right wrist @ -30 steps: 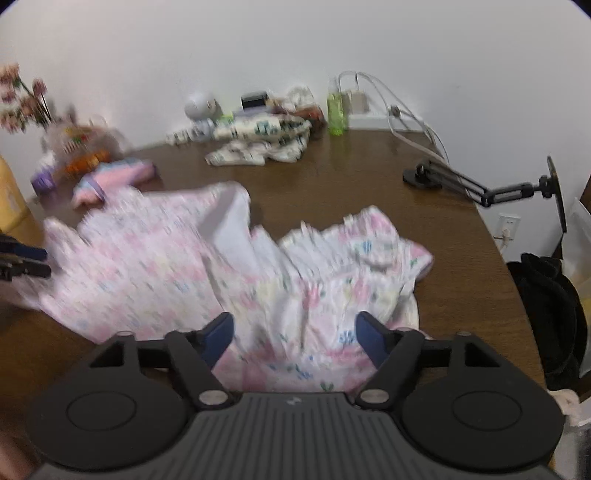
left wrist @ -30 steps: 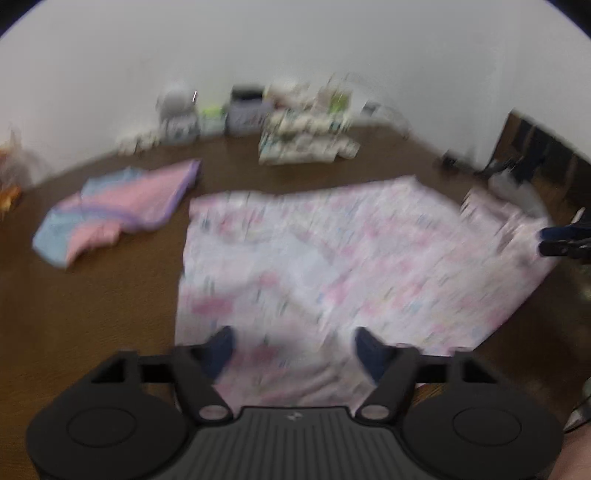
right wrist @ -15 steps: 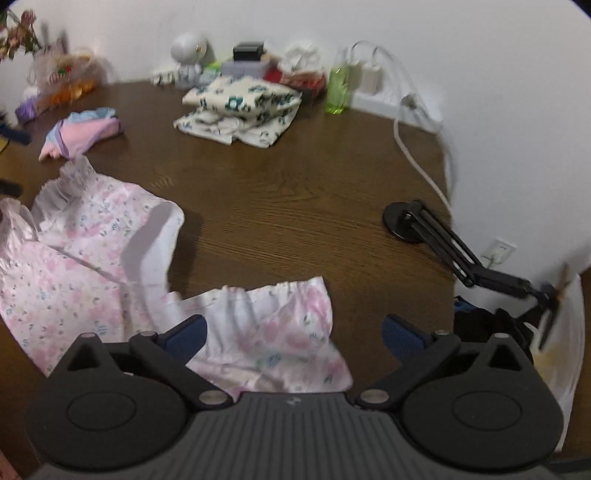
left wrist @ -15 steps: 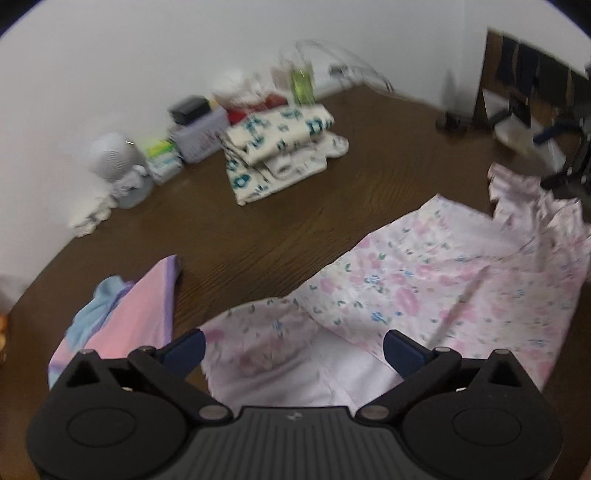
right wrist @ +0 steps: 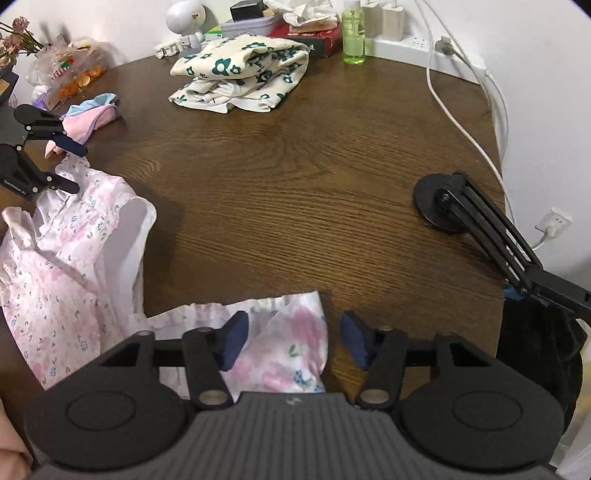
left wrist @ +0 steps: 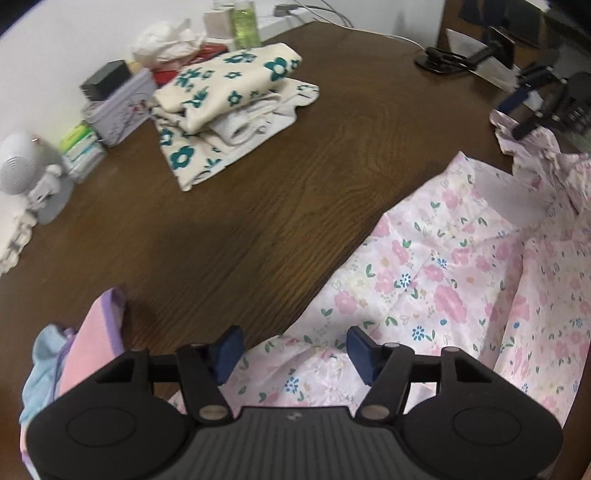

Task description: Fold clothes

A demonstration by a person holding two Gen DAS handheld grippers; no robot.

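A pink floral garment (left wrist: 454, 273) lies spread across the near side of the brown table (left wrist: 295, 192). My left gripper (left wrist: 293, 352) is open, its jaws either side of the garment's left corner. My right gripper (right wrist: 291, 341) is open over the garment's ruffled right corner (right wrist: 288, 332). In the right wrist view the rest of the garment (right wrist: 70, 254) lies at the left, and the left gripper (right wrist: 66, 166) shows there with open jaws. In the left wrist view the right gripper (left wrist: 524, 110) shows at the far right over the ruffled edge.
A folded cream garment with teal flowers (left wrist: 229, 107) (right wrist: 240, 74) sits at the back. A pink and blue garment (left wrist: 81, 350) (right wrist: 92, 114) lies at the left. A black lamp base and arm (right wrist: 454, 206), a green bottle (right wrist: 352, 33), boxes and cables line the far edge.
Both grippers have dropped low over the garment's near corners. Their jaws opened wide half a second ago and have since narrowed around the fabric corners.
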